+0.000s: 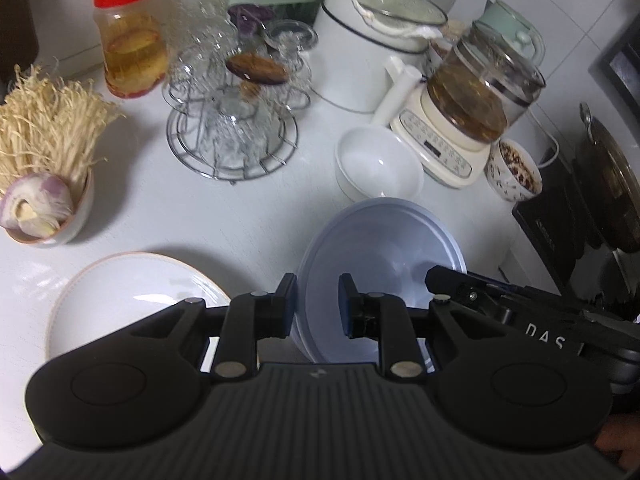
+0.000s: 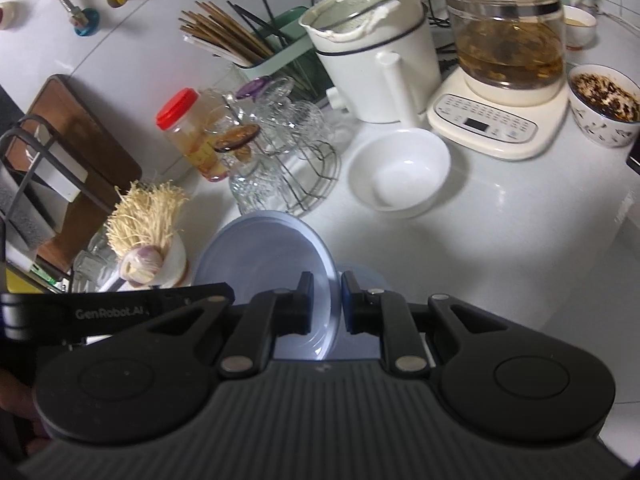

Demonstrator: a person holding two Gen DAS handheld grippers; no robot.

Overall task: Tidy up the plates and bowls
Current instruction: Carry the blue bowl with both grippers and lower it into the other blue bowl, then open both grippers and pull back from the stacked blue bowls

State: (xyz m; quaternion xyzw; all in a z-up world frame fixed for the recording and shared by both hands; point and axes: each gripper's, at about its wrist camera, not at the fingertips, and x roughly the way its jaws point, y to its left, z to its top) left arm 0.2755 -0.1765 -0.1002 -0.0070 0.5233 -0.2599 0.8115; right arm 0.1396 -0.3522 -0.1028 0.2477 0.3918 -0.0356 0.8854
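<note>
Blue bowl (image 1: 384,256) is held tilted above the white counter (image 1: 192,216), gripped at opposite sides of its rim. Left gripper (image 1: 318,304) has its jaws narrowly parted with the bowl's near rim between the pads. Right gripper (image 2: 325,304) is nearly closed, pinching the bowl's thin edge. White plate (image 1: 132,296) lies on the counter just left of the bowl. White bowl (image 2: 400,168) sits beyond, near the glass kettle (image 2: 504,40).

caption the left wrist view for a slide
Both tongs grip the pale blue bowl beside a white plate.
</note>
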